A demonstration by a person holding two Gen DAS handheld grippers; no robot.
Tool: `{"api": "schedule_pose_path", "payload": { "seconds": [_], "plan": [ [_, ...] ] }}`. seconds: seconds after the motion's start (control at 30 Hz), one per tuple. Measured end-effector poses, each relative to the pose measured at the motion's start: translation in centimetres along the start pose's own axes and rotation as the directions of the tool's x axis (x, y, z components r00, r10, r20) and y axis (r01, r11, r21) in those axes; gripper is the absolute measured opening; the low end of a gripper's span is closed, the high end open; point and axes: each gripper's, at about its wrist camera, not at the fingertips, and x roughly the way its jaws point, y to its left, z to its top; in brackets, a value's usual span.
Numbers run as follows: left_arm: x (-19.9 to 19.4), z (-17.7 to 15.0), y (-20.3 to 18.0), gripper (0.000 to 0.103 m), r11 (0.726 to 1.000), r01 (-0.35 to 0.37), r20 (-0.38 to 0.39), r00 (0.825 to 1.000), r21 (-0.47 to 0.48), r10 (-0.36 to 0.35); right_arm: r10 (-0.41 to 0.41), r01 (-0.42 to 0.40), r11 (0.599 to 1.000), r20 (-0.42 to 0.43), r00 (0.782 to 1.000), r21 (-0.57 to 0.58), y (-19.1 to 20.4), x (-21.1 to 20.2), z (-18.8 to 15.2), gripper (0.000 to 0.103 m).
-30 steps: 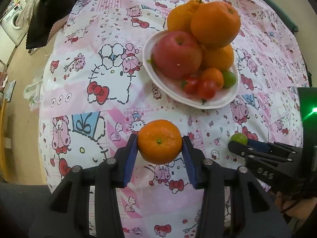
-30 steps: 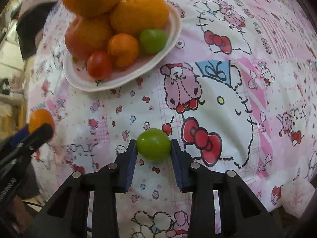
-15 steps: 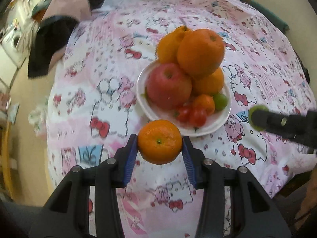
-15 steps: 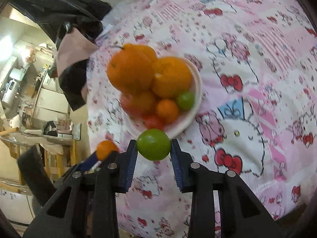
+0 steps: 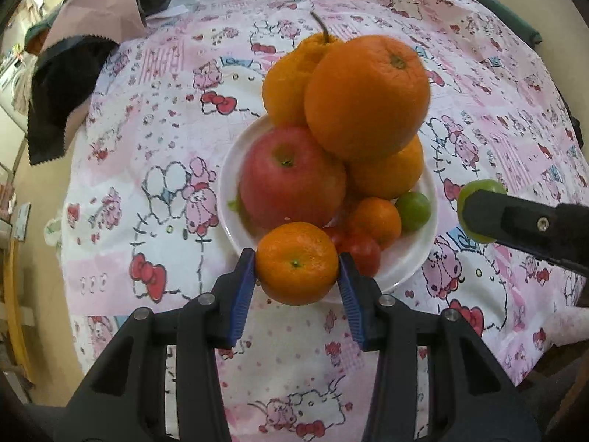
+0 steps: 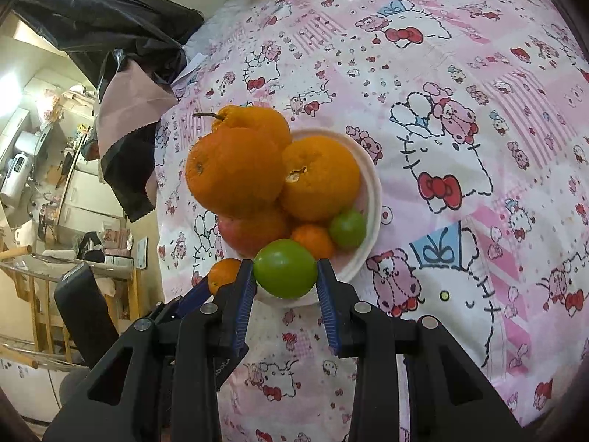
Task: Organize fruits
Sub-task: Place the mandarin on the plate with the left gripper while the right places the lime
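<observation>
Carrying a small mandarin [image 5: 297, 263] clamped between the blue pads of the left gripper [image 5: 297, 276], and a green fruit [image 6: 285, 268] pinched the same way in the right gripper [image 6: 285, 280]; both lifted clear of the pink cartoon-print cloth [image 5: 154, 199] where they hung a second earlier and brought over the near rim of the white plate [image 5: 423, 258]. Judged as the approach to a drop-off, with neither fruit yet set down. Just beyond the mandarin, seen from the left wrist: cherry tomatoes [image 5: 362, 254], a second small mandarin [image 5: 375, 217], a green fruit already on the plate [image 5: 414, 210], then a red apple [image 5: 291, 180] under a stack of large oranges [image 5: 368, 95], one with a stem. Little free room left on the plate. Shown only from the right wrist: a torn patch of peel on one orange [image 6: 296, 175], and a cluttered room past the table edge. Shown only from the left wrist: the tomatoes and the apple's full face. Farthest back, dark cloth [image 5: 55, 110] draped at the table's far left.
</observation>
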Motion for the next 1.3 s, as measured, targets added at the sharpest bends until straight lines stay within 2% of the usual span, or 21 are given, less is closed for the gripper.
{"api": "schedule_pose_path", "payload": {
  "seconds": [0.27, 0.63, 0.73, 0.8, 0.87, 1.3],
  "plan": [
    [2.1, 0.5, 0.0, 0.041, 1.0, 0.002, -0.038, 0.999, -0.014, -0.003, 0.003, -0.003, 1.0, -0.011, 1.0, 0.005, -0.5, 1.3, 0.4, 0.036],
    [2.4, 0.6, 0.0, 0.043, 1.0, 0.003, -0.046, 0.999, -0.026, -0.004, 0.004, -0.004, 1.0, -0.037, 0.999, 0.007, -1.0, 3.7, 0.9, 0.036],
    [2.3, 0.6, 0.1, 0.059, 0.999, -0.016, -0.051, 0.999, -0.038, 0.014, 0.001, -0.001, 1.0, -0.051, 0.999, 0.0, -0.9, 4.8, 1.0, 0.036],
    [2.0, 0.6, 0.4, 0.076, 0.999, -0.012, -0.048, 0.999, -0.05, 0.01, 0.006, -0.005, 1.0, -0.067, 0.998, 0.008, -0.9, 5.6, 0.9, 0.036],
    [2.1, 0.5, 0.5, 0.081, 0.998, 0.009, -0.059, 0.998, -0.057, -0.012, 0.001, -0.001, 1.0, -0.079, 0.997, -0.002, -0.6, 6.3, 0.9, 0.036],
    [1.9, 0.4, 0.1, 0.081, 0.999, 0.011, -0.057, 0.998, -0.031, -0.013, -0.025, 0.024, 1.0, -0.073, 0.997, -0.012, 0.6, 6.7, 1.1, 0.04]
  ]
}}
